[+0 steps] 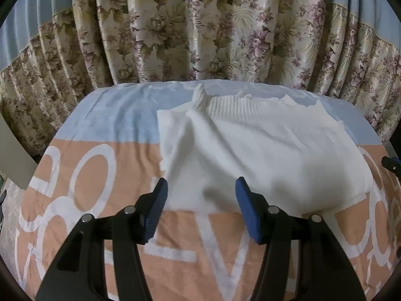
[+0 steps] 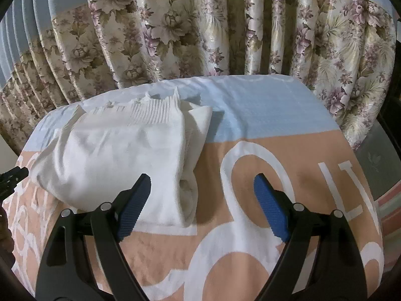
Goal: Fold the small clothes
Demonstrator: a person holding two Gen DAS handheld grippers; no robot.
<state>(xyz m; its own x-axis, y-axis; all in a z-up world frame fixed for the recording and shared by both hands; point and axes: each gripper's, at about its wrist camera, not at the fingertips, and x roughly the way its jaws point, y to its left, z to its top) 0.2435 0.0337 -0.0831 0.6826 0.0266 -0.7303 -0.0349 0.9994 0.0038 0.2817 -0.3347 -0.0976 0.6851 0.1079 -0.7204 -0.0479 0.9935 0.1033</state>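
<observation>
The white knit garment (image 1: 263,155) lies partly folded on the printed towel (image 1: 105,168), long axis across both views, just ahead of the 2 released, empty tongs, left gripper (image 1: 200,193) nearer than right gripper (image 2: 203,188).

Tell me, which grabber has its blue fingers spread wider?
The right gripper. Its pads stand far apart above the towel; the left gripper has a narrower gap, over the white garment.

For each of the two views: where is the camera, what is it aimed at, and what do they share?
Left wrist: on the left claw, angled down at the white garment; the claw is open.
Right wrist: on the right claw, open, over the garment's edge and towel.
Shared: garment, towel, floral curtain.
</observation>
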